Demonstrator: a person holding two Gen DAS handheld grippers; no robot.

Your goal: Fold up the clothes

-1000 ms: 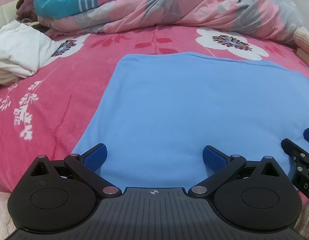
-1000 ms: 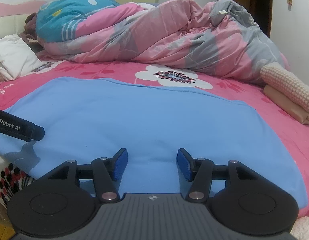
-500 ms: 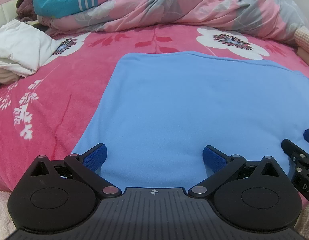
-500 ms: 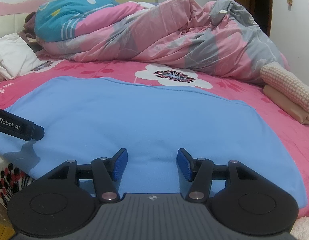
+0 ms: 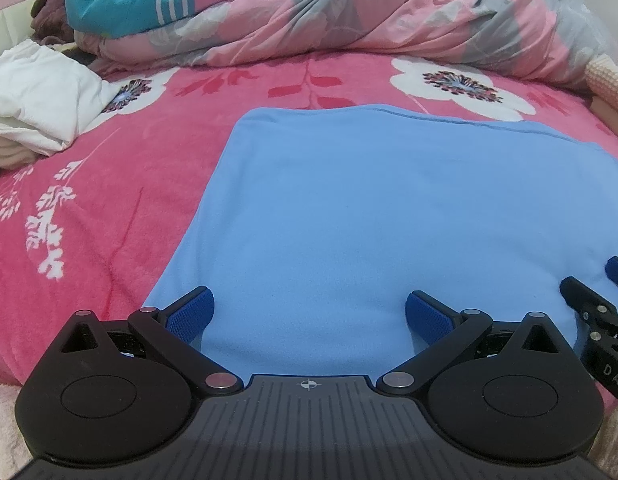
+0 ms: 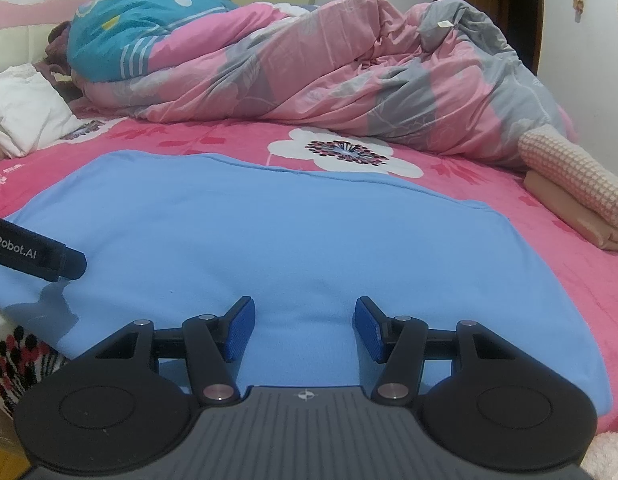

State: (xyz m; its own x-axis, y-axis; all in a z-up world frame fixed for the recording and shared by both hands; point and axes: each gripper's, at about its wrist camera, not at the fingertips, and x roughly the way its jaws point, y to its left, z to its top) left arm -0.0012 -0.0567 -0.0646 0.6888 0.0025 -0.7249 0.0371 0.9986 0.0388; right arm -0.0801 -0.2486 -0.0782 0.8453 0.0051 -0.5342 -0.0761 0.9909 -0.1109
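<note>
Two hand-held grippers poised at the near hem of a flat, light-blue, soft knit garment [image 5: 389, 216] spread smooth on a pink floral plush bedspread [image 5: 89, 208]; the garment lies in the near middle of the bed, its far edge straight and its near edge at the bed's rim. At far left rests a folded white cloth [image 5: 37, 112], well apart from the garment. The left gripper [image 5: 307, 316] stands over the near-left part of the garment with its jaws spread wide and empty, fabric showing between the blue pads but none pinched. The right gripper [image 6: 303, 328] stands just beside it over the near-right part, jaws about half open and likewise holding nothing. Far behind lies a rumpled pink-and-grey quilt [image 6: 349, 80], and at far right a pink waffle-knit roll [image 6: 569, 168]. The step in hand appears to be the approach for a first fold. The next move probably calls for both grippers to descend, pinch the near hem at matched points, and carry it evenly toward the far edge.
</note>
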